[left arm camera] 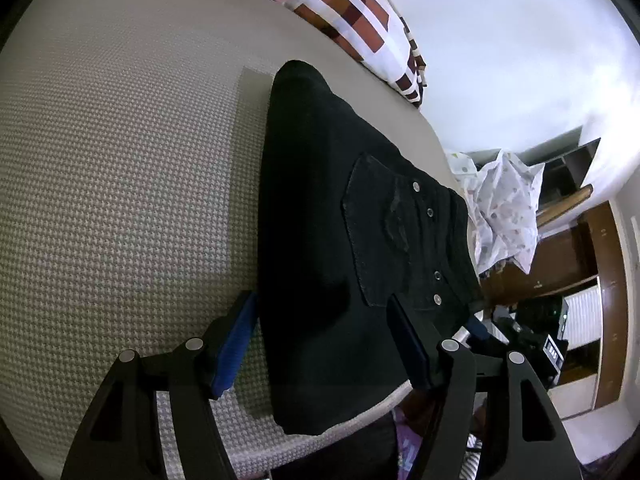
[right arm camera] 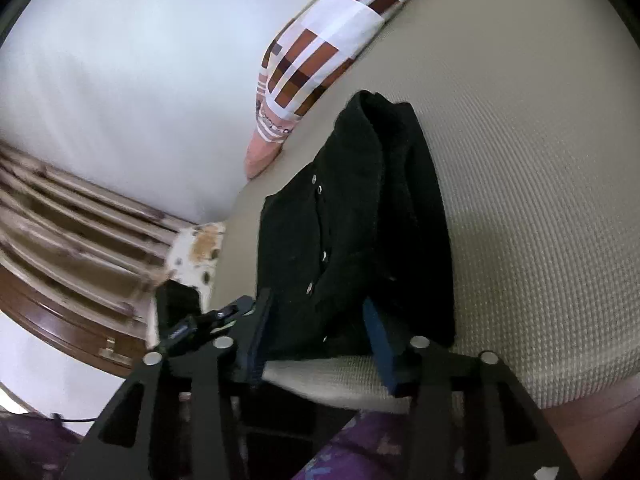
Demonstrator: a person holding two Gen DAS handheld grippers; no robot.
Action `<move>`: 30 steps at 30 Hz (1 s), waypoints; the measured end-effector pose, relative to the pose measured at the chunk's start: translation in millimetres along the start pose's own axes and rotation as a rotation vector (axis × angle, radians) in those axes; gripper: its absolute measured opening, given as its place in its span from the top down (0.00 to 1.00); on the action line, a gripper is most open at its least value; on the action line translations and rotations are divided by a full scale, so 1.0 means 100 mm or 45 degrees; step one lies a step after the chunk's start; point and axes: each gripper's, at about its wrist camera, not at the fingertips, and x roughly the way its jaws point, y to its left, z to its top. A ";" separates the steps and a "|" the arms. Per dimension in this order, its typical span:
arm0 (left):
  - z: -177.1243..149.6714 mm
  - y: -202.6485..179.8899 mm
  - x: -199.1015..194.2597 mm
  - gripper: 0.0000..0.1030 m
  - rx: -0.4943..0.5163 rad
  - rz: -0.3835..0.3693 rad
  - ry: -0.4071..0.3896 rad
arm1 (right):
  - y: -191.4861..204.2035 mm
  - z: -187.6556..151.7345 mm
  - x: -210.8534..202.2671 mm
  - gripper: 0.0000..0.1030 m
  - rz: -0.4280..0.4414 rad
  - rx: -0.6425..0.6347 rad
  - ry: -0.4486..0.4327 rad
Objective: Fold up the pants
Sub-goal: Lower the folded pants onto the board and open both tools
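Both wrist cameras look steeply down from close above the folded black denim pants [left arm camera: 340, 240] [right arm camera: 352, 232] on the beige woven bedspread [left arm camera: 120, 180] [right arm camera: 540, 200]; both catch the brown-checked pillow [left arm camera: 360, 20] [right arm camera: 320, 60] toward twelve o'clock.

The bed [left arm camera: 100, 160] lies bare and free on one side of the folded pants [left arm camera: 320, 220]; a patterned pillow [left arm camera: 360, 20] blocks the far end, near the wall.

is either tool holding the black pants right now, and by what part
Neither. Both the left tool and the right tool stand open around the folded black pants, their blue pads not pressing on the cloth.
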 end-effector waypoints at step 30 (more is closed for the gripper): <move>0.02 0.01 -0.05 0.34 0.007 0.035 0.013 | -0.67 -0.12 0.06 0.88 0.244 0.491 0.030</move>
